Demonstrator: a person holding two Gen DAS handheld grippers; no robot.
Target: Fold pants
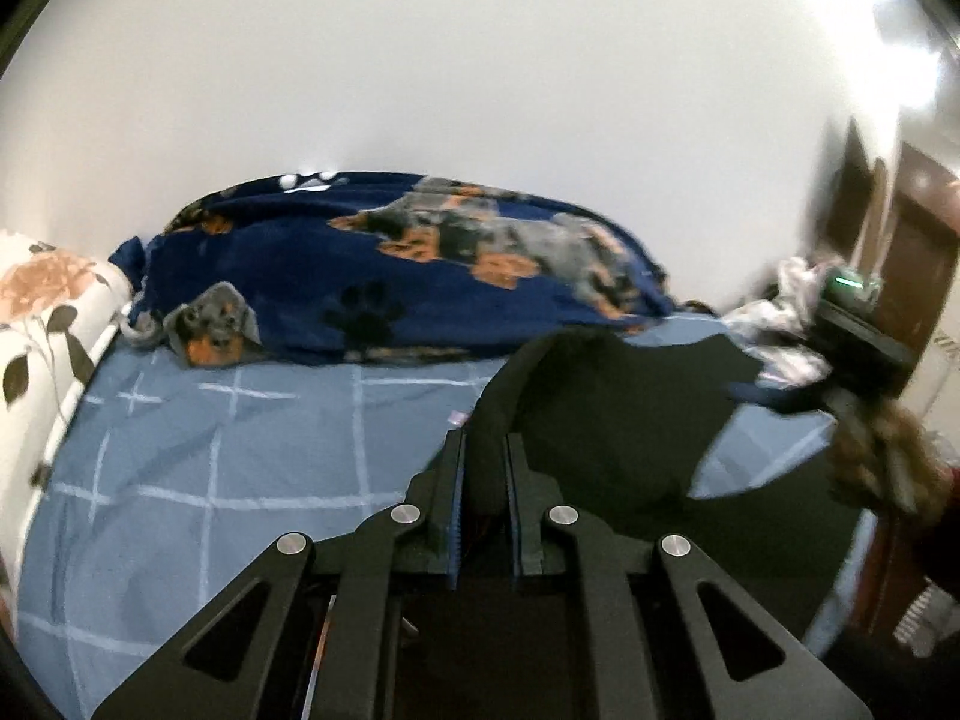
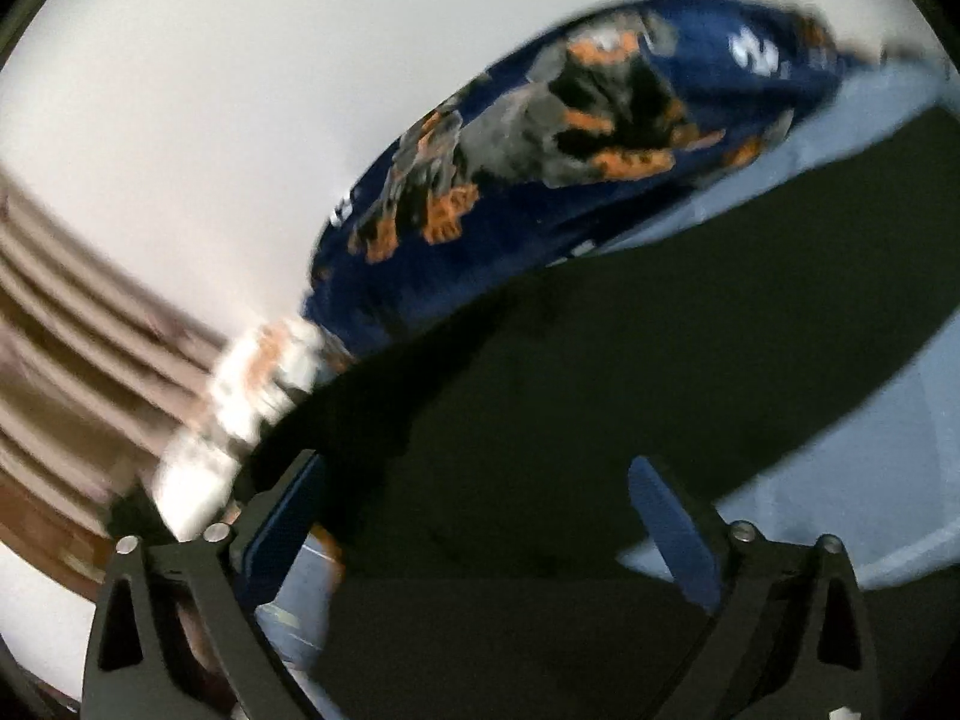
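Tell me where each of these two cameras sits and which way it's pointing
Left wrist: rides the left gripper, looking down along fingers shut on the black pants, across the blue checked sheet to the dog-print blanket; a blurred sleeve shows at right.
Right wrist: rides the right gripper, tilted, fingers open over the pants; no hand visible.
Shared: pants, blanket, sheet, white wall.

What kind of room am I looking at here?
Most likely a bedroom. There is a bed with a blue checked sheet, a navy dog-print blanket bunched along the white wall, and a floral pillow at the left edge.
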